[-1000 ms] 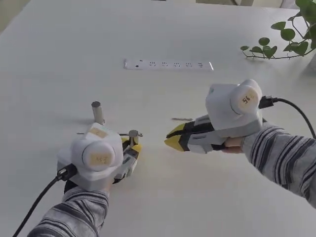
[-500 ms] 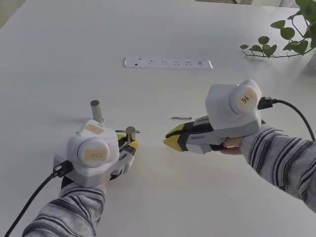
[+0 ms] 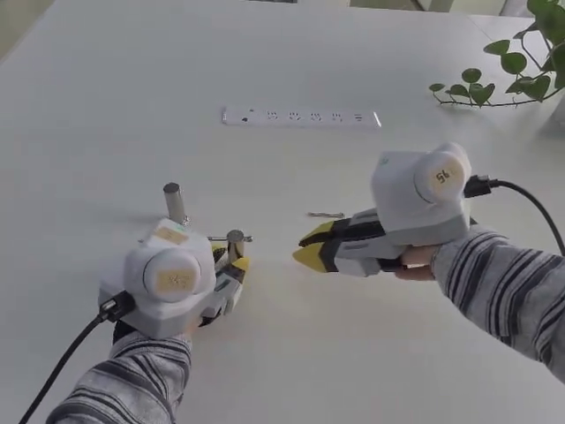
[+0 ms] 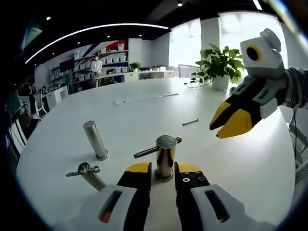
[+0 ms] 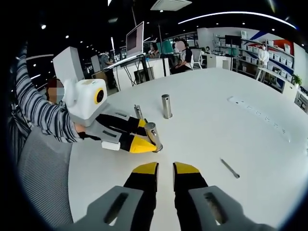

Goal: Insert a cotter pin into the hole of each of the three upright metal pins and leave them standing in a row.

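Left gripper (image 4: pixel 163 168): its fingers (image 4: pixel 139 169) were closed in on the held pin (image 4: pixel 165 154), one to each side of its lower part. This metal pin stood upright on the tabletop (image 3: pixel 291 353) between the fingertips. A fitted cotter pin (image 4: pixel 147 152) passed crosswise through the hole near its top and stuck out on both sides.

Right gripper (image 5: pixel 166 168): its fingers were drawn close together with only a narrow slit between them, and nothing was held. The fingertips pointed toward the held pin and the left fingers and were clear of both, hovering over the tabletop.

Bare pin (image 4: pixel 95 139): it stood upright ahead and to the left of the left fingers, apart from the held pin, with nothing through it.

Third pin (image 4: pixel 91 175): it stood just left of the left fingers, close beside them, with a second cotter pin (image 4: pixel 79 171) across its top. Whether it stood quite straight could not be told through the curved lens.

Loose cotter pin (image 5: pixel 230 168): it lay flat on the tabletop, ahead and to the right of the right fingers and touching nothing else.

A power strip (image 3: pixel 300 117) lay flat well beyond both sets of fingers. A potted plant (image 4: pixel 219 60) stood beyond the right gripper at the far side of the tabletop.
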